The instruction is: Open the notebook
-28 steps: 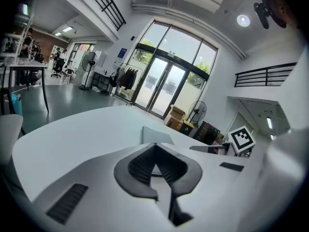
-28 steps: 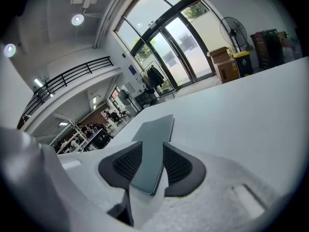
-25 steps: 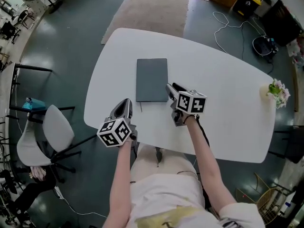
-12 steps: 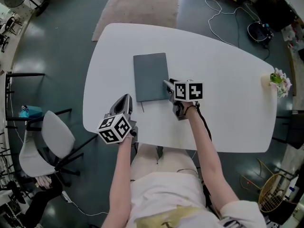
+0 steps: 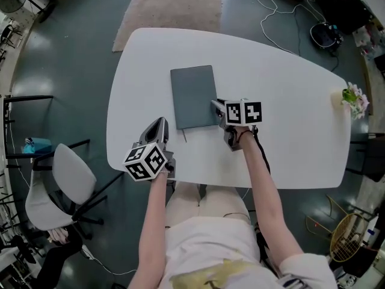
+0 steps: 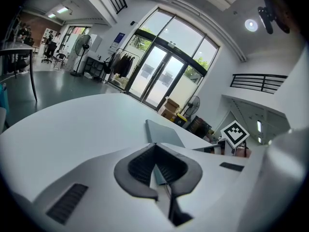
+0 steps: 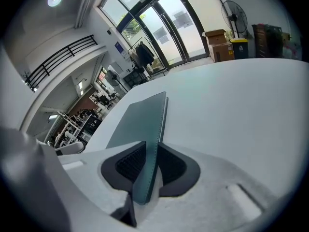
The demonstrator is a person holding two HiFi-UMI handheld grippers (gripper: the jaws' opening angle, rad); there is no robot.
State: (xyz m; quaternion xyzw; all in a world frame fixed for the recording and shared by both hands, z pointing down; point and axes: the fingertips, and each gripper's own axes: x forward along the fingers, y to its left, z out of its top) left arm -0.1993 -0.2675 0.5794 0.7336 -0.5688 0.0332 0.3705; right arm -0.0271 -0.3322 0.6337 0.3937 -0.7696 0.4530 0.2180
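Note:
A closed grey-green notebook point(image 5: 192, 95) lies flat on the white table point(image 5: 289, 83); it also shows in the left gripper view point(image 6: 164, 133). My right gripper point(image 5: 218, 108) is at its near right corner. In the right gripper view the notebook's edge point(image 7: 137, 117) stands between the jaws of the right gripper point(image 7: 149, 166), which have just been closing, and both pads sit against it. My left gripper point(image 5: 157, 125) hovers near the table's front edge, left of and short of the notebook. The left gripper point(image 6: 154, 146) has its tips together and holds nothing.
A thin dark strip point(image 5: 183, 136) trails from the notebook's near edge. A small flower pot point(image 5: 353, 98) stands at the table's far right end. A white chair point(image 5: 60, 179) is on the floor at left, a rug point(image 5: 174, 5) and cables point(image 5: 283, 17) beyond the table.
My right gripper has moved in and down from just right of the notebook onto its near right corner. The left gripper has shifted only slightly.

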